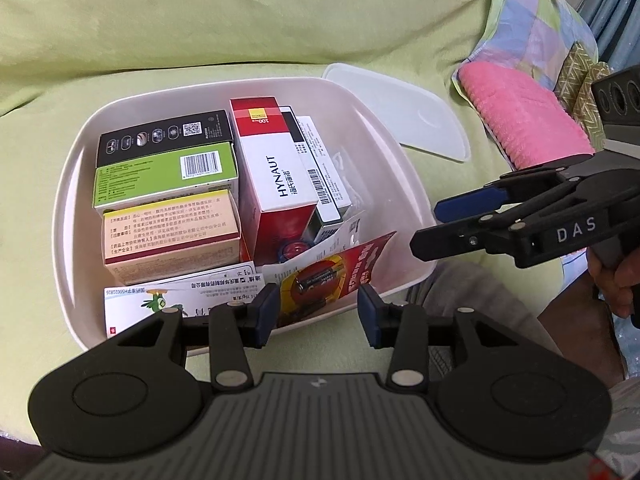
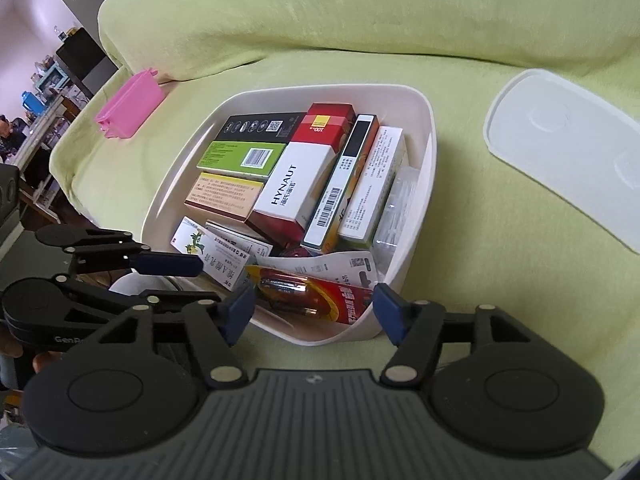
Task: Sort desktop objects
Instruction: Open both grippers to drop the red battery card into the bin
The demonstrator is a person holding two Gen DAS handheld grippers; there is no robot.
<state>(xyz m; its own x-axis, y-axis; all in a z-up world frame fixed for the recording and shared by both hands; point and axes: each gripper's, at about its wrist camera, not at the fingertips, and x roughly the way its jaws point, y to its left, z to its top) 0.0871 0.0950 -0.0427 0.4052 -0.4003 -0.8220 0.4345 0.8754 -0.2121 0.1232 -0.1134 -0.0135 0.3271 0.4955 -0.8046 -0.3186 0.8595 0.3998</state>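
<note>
Green sofa cover (image 2: 460,240); patterned pillow (image 1: 532,36); dark monitor (image 2: 80,56) far left.

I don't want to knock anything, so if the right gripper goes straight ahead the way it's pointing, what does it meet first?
Probably the battery pack at the near end of the white bin, directly between the open right gripper; depth is uncertain.

Both views are evenly lit by soft daylight, bright without harsh shadow; in the right wrist view the room (image 2: 48,80) at ten o'clock is washed pale and hazy; faint glare sits on the translucent lid (image 2: 568,152) at two o'clock; fisheye bending curves the green cover (image 1: 240,20) toward twelve o'clock, with black vignette at the corners; print in the bin (image 1: 76,184) stays sharp, edges soften.
</note>
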